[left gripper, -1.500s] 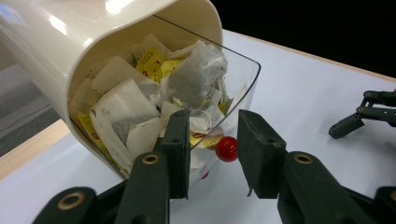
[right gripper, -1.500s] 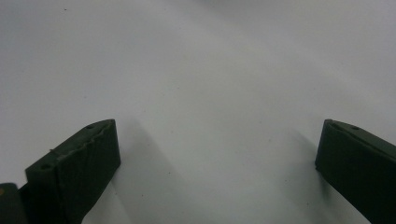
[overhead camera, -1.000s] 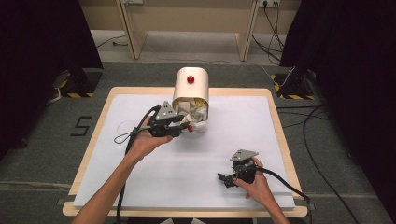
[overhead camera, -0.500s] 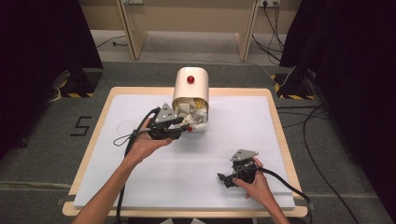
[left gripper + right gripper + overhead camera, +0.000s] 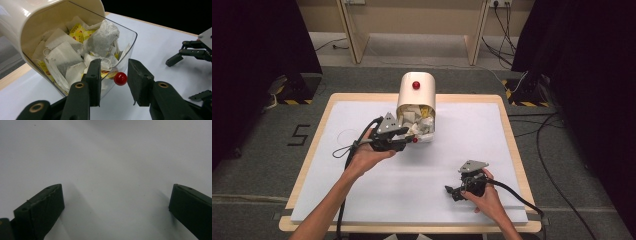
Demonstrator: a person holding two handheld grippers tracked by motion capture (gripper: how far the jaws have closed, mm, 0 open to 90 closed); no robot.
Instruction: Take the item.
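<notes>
Left gripper (image 5: 112, 75) — jaws parted round the red knob (image 5: 120, 78), untouched, poised to pull the tea-bag bin (image 5: 416, 102). Right gripper (image 5: 462, 189) — wide apart, resting idle on the table (image 5: 472, 135).

Hand-held gripper (image 5: 117, 202) jaws wide apart over white tabletop (image 5: 112, 157)

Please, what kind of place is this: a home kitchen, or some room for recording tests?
Probably a test or recording room, not a kitchen: one white-topped table on grey carpet, dark curtains at both sides, and cables across the floor.
</notes>
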